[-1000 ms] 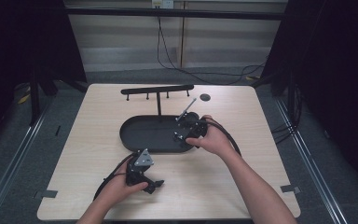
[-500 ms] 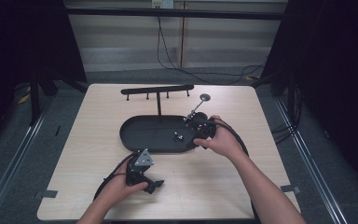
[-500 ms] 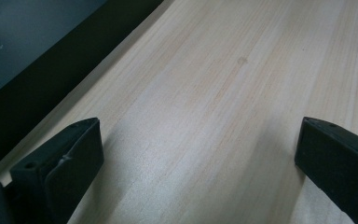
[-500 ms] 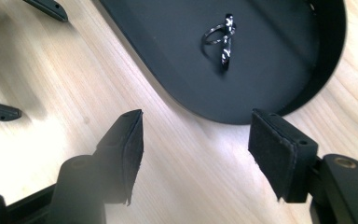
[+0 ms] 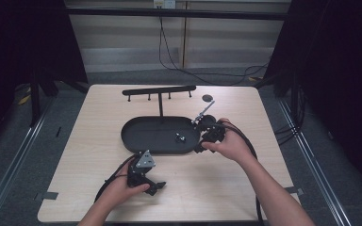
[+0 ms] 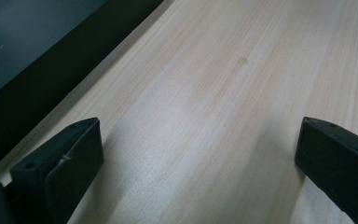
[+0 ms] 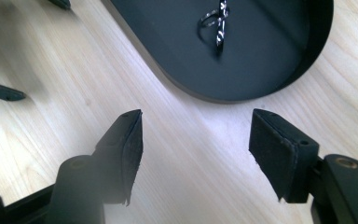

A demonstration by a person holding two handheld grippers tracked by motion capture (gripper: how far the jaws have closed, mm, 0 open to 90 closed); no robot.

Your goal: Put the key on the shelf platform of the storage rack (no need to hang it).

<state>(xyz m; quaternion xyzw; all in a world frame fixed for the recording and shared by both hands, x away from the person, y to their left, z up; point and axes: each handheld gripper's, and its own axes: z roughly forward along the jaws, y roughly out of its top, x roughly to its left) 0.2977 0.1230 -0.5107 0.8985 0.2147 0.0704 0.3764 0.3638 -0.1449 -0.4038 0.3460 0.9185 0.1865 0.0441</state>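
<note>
A black oval tray (image 5: 141,136) lies mid-table, and a small shiny metal piece (image 5: 179,137) rests inside near its right end. In the right gripper view this twisted metal piece (image 7: 216,23) lies on the tray floor (image 7: 270,42). My right gripper (image 5: 201,143) is at the tray's right end, just outside the rim. Its jaws (image 7: 196,126) stand open over bare wood with nothing between them. My left gripper (image 5: 154,186) rests near the table's front, apart from the tray. It is open wide over bare tabletop (image 6: 198,140).
A black stand with a peg bar (image 5: 159,90) rises behind the tray. A small round black disc (image 5: 208,98) lies at the back right. Cables trail from both grippers. The table's dark front edge (image 6: 51,79) is close to the left gripper.
My right gripper has drawn back rightward from over the tray to just outside its right end. The small metal piece now shows lying in the tray. The left gripper has not moved.
</note>
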